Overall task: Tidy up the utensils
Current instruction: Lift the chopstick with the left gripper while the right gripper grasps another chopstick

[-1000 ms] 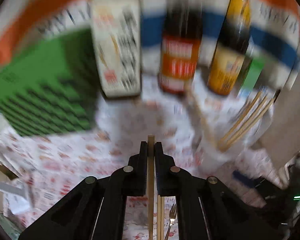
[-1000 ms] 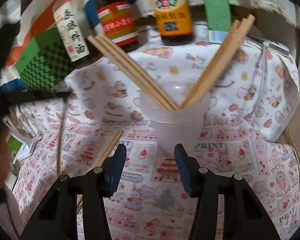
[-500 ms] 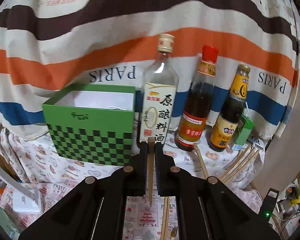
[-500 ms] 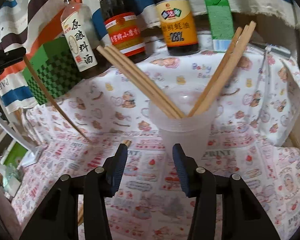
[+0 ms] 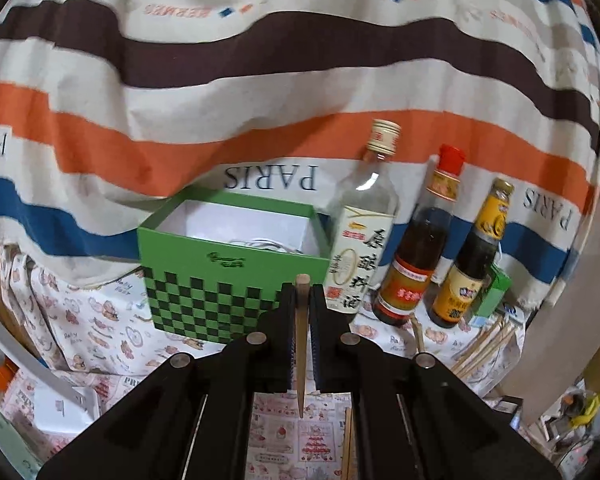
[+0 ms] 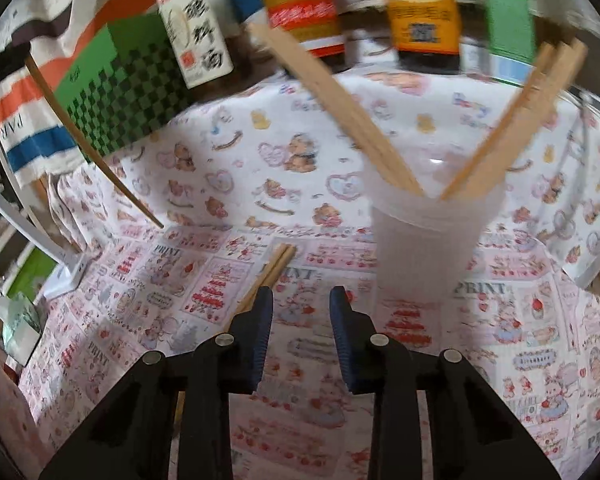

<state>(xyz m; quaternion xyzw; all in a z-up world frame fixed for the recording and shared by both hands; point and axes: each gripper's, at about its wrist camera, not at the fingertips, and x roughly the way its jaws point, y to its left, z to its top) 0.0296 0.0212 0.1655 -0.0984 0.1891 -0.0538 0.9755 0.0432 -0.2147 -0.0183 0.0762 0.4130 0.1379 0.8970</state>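
Three bottles (image 5: 414, 240); one green box (image 5: 236, 276); one cup (image 6: 432, 236); two hand-held grippers (image 6: 301, 300).

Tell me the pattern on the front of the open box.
The open box is green with a black-and-green checkerboard on its front, clearest in the left wrist view.

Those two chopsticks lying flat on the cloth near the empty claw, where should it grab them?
Judging by their pose, grip the chopsticks near the free blunt ends, coming straight down from above. They lie flat, side by side, so the open right claw can straddle both across their width; the rest runs beneath it.
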